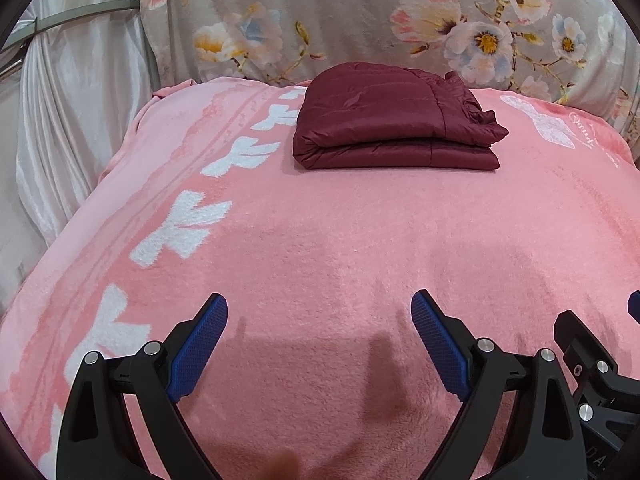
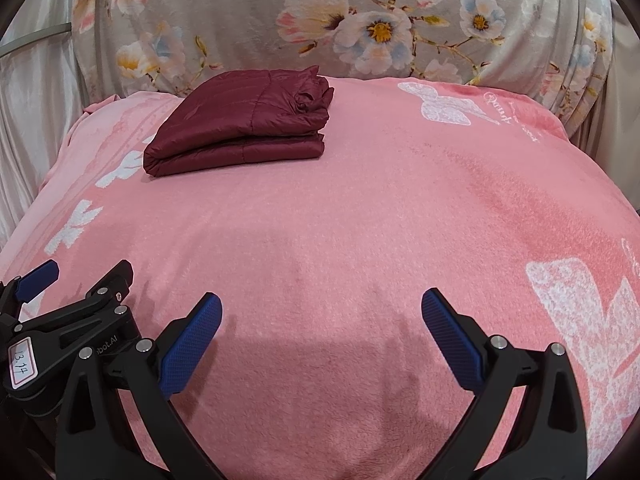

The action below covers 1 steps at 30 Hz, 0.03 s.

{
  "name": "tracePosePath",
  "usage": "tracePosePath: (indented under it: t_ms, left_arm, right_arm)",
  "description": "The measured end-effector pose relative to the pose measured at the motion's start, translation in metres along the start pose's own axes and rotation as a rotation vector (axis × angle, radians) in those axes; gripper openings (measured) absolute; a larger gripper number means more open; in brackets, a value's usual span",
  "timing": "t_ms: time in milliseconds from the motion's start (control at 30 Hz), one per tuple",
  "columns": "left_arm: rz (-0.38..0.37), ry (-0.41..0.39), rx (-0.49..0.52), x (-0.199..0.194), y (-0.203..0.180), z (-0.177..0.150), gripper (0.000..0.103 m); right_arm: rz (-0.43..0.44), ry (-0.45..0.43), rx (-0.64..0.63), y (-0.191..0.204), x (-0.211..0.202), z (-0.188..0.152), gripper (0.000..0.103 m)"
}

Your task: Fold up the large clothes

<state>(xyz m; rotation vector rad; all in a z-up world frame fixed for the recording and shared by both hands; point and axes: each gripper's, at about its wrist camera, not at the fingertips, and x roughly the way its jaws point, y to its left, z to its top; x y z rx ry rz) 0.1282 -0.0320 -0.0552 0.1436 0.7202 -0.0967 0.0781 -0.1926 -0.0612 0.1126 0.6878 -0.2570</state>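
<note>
The maroon quilted jacket [image 1: 394, 120] lies folded into a compact rectangular stack at the far end of the pink fleece blanket [image 1: 320, 232], near the floral blanket [image 1: 360, 20] that hangs behind the surface. The folded layers rest one on top of another, with a bunched section at the jacket's right end. In the right wrist view the jacket [image 2: 244, 120] sits toward the far left of the pink blanket [image 2: 360, 208].

The left gripper [image 1: 319, 316] hovers above the near part of the blanket, well apart from the jacket. Its jaws are spread wide; the blue textured pads [image 1: 198, 354] hold nothing between them. The right gripper [image 2: 321, 312] is in the same condition: jaws spread wide, nothing between the blue pads [image 2: 454, 344], well apart from the jacket.

The two grippers sit side by side. The left gripper's body shows at the lower left edge of the right wrist view and carries a white label [image 2: 23, 362] with handwritten digits.

White butterfly motifs [image 1: 176, 226] run along the left side of the pink blanket. A pale satin curtain [image 1: 68, 120] hangs at the left.
</note>
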Motion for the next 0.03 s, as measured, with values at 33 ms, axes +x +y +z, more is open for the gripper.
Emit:
tracePosePath:
  t_ms: [33]
  left_arm:
    - [0.000,0.001,-0.001,0.0006,0.0009,0.0001,0.090]
  right_arm:
    - [-0.002,0.000,0.000,0.0002,0.0000,0.0000,0.098]
